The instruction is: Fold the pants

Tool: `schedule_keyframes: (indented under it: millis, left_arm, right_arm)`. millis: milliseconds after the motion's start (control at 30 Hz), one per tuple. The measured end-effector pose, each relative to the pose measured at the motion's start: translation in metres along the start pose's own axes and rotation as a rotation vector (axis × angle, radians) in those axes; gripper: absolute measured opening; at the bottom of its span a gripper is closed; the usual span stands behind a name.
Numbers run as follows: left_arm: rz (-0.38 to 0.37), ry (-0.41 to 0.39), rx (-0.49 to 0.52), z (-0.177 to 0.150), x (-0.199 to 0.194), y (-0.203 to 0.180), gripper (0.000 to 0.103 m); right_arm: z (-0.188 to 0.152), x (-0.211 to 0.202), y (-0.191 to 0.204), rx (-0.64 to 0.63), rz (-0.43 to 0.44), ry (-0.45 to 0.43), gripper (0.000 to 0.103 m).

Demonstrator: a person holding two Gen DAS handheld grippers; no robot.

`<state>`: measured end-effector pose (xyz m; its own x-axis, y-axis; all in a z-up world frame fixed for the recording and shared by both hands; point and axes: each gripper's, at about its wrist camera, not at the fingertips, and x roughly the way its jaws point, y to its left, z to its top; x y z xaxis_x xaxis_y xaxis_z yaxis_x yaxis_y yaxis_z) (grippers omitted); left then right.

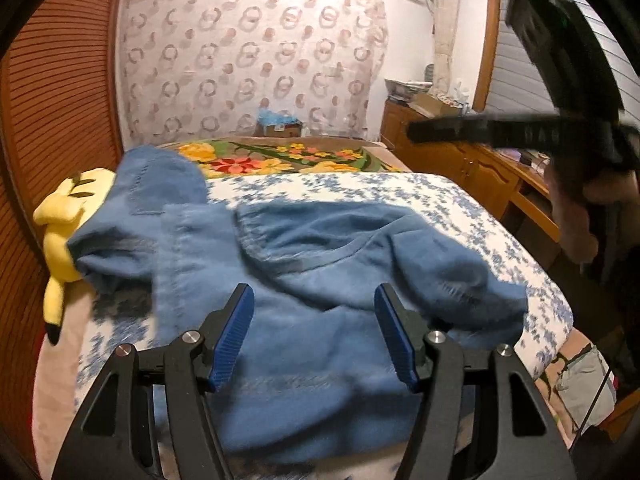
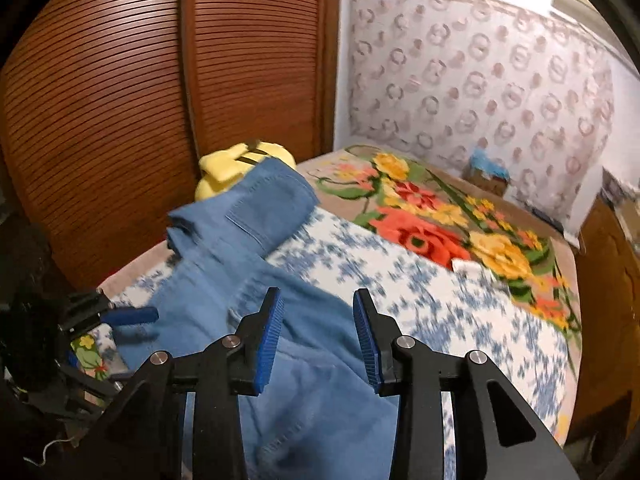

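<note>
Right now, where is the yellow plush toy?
In both views the yellow plush toy lies at the bed's far left, against the slatted wooden door, partly under the blue pants.

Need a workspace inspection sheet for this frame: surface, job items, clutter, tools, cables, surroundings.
Surface: bed under a blue-and-white floral cover; a bright flowered blanket beyond it.
Job's things: blue pants lying crumpled across the cover, one end bunched up against the plush.
Clutter: yellow plush toy at the bed's edge by the wardrobe, partly under the pants; a small box at the head of the bed.
Grippers: left tool open above the pants, nothing between its pads; right tool open, nothing gripped.
Cables: a thin dark cord at the right edge of the left wrist view.
Surroundings: slatted wooden wardrobe, patterned wall curtain, wooden cabinets.
</note>
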<state>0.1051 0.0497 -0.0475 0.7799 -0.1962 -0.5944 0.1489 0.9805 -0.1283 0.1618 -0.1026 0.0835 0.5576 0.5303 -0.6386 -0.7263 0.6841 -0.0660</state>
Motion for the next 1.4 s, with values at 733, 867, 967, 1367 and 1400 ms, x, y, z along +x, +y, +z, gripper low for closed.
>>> schedule_keyframes:
  millis: [733,867,967,1367,1400]
  left_arm:
    - [-0.02,0.249,0.074,0.04,0.127,-0.068,0.045]
    - [-0.005,0.234,0.092,0.034,0.127,-0.069,0.013]
    - [-0.017,0.165,0.083,0.033,0.105,-0.065,0.005]
    - [-0.017,-0.059,-0.045,0.019,-0.03,-0.015,0.004]
    - [-0.009,-0.072,-0.058,0.018,-0.036,-0.01,0.004]
  right_arm:
    - [-0.077,0.042,-0.019,0.212,-0.029,0.041,0.049]
    - [-0.077,0.044,-0.016,0.214,-0.022,0.041,0.049]
    - [-0.077,0.048,-0.016,0.221,-0.016,0.039,0.05]
    - [-0.071,0.053,0.0,0.209,0.046,-0.018,0.05]
    - [-0.07,0.053,0.002,0.208,0.055,-0.017,0.05]
